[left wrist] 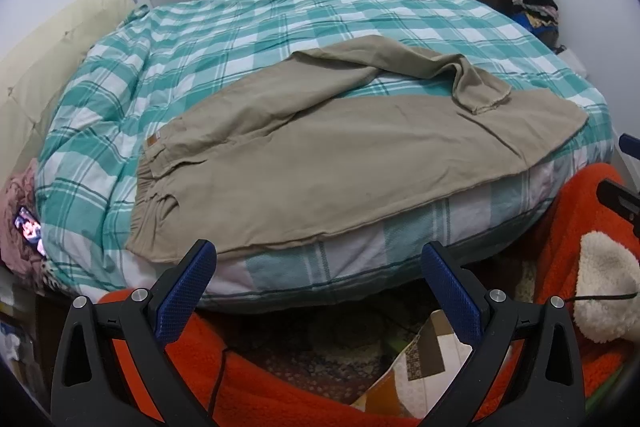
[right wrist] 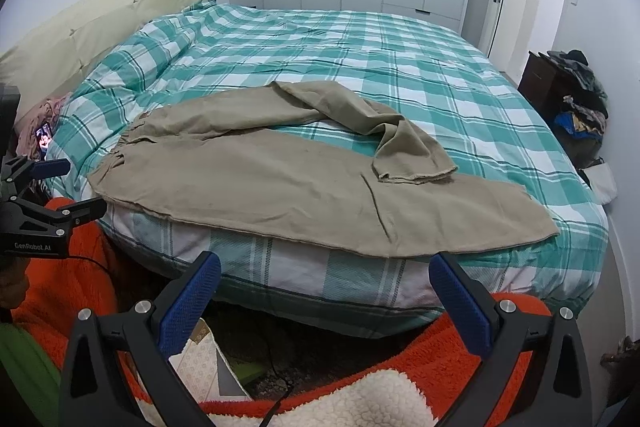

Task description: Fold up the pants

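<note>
Left wrist view: khaki pants (left wrist: 340, 163) lie crumpled, unfolded.

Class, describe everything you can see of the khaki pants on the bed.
The pants are khaki, of plain woven cloth, with an elastic waistband and a small tag. They lie unfolded on the checked bedspread along its near edge. One leg lies flat; the other curves away, its raw hem resting on the flat leg. Neither gripper touches them.
</note>
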Action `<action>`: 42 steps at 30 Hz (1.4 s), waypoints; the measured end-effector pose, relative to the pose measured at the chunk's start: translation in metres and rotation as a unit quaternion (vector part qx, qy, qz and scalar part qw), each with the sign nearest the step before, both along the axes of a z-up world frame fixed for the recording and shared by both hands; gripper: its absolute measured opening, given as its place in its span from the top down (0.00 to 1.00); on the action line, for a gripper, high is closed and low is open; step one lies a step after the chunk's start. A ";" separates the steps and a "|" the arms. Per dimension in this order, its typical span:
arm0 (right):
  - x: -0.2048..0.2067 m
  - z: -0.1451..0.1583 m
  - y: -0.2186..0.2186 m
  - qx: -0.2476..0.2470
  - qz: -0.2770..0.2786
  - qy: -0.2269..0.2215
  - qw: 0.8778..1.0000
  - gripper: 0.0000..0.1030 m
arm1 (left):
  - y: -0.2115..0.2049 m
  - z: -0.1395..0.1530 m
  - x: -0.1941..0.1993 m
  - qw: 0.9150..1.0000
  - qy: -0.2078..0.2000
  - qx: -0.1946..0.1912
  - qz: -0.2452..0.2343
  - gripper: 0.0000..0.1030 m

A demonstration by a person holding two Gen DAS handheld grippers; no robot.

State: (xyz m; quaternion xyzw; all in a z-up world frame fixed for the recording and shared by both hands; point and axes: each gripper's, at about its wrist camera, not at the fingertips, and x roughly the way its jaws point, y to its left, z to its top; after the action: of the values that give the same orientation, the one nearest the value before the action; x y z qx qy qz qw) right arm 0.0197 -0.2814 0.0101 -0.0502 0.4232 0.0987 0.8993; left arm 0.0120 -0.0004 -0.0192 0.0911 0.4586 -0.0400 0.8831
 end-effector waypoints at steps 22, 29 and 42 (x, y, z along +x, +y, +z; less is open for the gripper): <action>0.000 -0.005 0.004 0.003 0.006 0.011 1.000 0.00 | -0.001 -0.005 0.000 1.000 0.012 -0.001 -0.002 0.01; -0.001 -0.007 0.003 0.004 0.007 0.012 1.000 0.00 | -0.001 -0.007 0.001 1.000 0.017 -0.003 -0.003 0.01; 0.045 -0.019 0.001 -0.001 0.078 -0.021 0.997 0.00 | -0.004 -0.011 0.005 1.000 0.023 -0.008 -0.012 0.01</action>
State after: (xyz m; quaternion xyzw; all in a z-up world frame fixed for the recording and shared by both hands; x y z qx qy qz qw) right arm 0.0646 -0.2804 -0.0090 -0.0860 0.3987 0.1676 0.8976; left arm 0.0171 -0.0044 -0.0297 0.0885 0.4777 -0.0561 0.8723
